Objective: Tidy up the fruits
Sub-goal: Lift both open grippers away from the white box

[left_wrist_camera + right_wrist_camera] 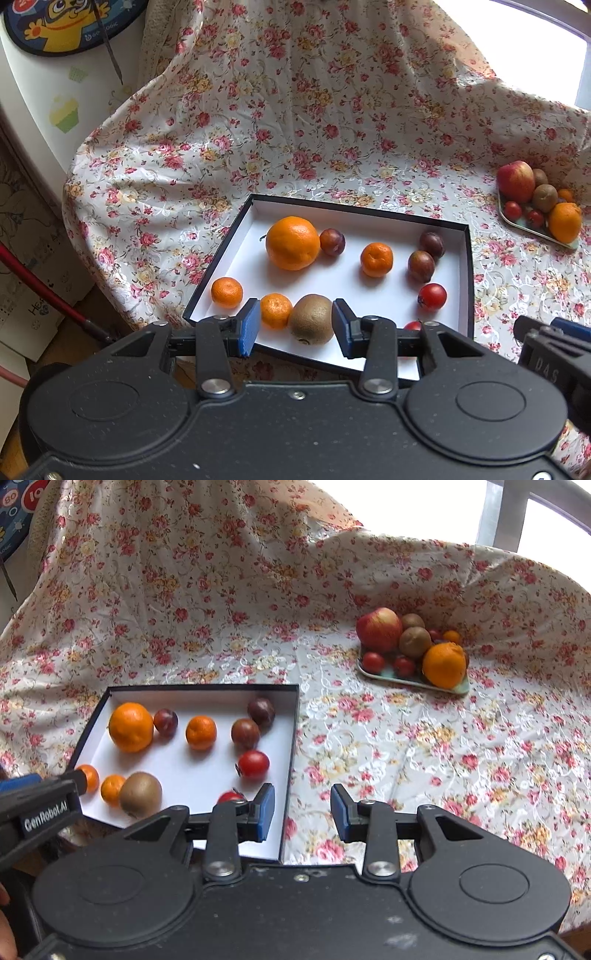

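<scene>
Floral cloth (pixel 406 738), cream with red and yellow roses, covers the whole work surface and rises in folds behind it, and on it sits a shallow black box (pixel 291 738) with a white inside, which serves as the landmark for everything else. Inside the box, toward its far left corner, lies a large orange (pixel 293 243) with a dark plum (pixel 332 242) touching its right side; a small mandarin (pixel 376 259) sits near the middle, and two more plums (pixel 421 266) lie close together by the far right wall. A red tomato (pixel 432 297) rests along the right wall, nearer the front. Along the front edge of the box a kiwi (pixel 311 319) touches a mandarin on its left, and another mandarin (pixel 226 292) sits at the front left corner. The left gripper (pixel 293 326) hangs over that front edge with its blue-padded fingers spread apart and holding nothing, the kiwi and its neighbouring mandarin showing between them. The right gripper (pixel 303 812) hovers over the front right corner of the box, fingers likewise apart and empty, one over the white floor and one over the cloth. Well beyond the box's far right corner, a pale tray (pixel 458 688) carries an apple (pixel 378 629), kiwis, small tomatoes and an orange piled together.
</scene>
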Action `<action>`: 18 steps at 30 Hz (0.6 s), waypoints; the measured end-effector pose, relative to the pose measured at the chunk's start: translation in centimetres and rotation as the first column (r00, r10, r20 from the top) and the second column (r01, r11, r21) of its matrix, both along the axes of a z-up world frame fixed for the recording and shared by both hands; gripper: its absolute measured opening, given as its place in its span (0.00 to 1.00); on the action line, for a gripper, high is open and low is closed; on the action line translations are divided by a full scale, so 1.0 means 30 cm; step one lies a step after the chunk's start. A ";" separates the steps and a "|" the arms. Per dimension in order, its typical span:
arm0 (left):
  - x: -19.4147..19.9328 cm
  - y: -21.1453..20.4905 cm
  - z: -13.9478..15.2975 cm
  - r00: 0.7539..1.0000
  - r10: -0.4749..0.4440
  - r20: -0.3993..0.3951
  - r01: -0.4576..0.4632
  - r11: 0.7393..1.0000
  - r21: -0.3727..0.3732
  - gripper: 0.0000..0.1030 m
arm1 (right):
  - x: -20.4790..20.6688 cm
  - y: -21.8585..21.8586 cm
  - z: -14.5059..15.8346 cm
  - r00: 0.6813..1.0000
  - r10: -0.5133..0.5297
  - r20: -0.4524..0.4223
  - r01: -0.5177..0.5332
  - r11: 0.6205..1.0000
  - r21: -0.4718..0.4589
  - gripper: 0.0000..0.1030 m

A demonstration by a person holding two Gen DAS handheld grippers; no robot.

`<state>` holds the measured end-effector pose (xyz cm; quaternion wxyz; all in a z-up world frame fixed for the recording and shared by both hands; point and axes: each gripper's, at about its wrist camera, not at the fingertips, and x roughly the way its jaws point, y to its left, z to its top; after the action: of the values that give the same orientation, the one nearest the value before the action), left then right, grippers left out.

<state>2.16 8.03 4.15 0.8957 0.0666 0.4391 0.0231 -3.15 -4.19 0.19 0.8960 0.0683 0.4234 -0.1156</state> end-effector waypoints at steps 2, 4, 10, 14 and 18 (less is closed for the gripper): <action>-0.011 -0.007 0.004 1.000 -0.012 0.004 0.012 1.000 -0.003 0.49 | -0.013 0.002 -0.005 1.000 0.006 -0.005 -0.006 1.000 -0.004 0.36; -0.022 -0.013 0.006 1.000 -0.028 0.012 0.028 1.000 -0.007 0.49 | -0.021 0.005 -0.008 1.000 0.015 -0.004 -0.015 1.000 -0.017 0.36; -0.033 -0.027 0.006 0.998 -0.054 0.041 0.055 0.998 -0.011 0.49 | -0.022 -0.005 -0.024 1.000 0.015 -0.006 -0.015 0.999 -0.048 0.36; -0.015 -0.012 -0.003 1.000 -0.029 0.007 0.029 0.999 -0.043 0.49 | -0.007 -0.020 -0.036 1.000 0.006 -0.028 -0.006 1.000 -0.017 0.36; 0.004 0.005 -0.017 0.999 -0.005 -0.034 0.002 0.997 -0.080 0.49 | 0.000 -0.022 -0.036 1.000 0.004 -0.029 -0.004 1.000 0.001 0.36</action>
<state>2.28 8.19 3.65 0.8901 0.0318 0.4547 0.0030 -3.16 -4.84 -0.91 0.8900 0.0663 0.4363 -0.1145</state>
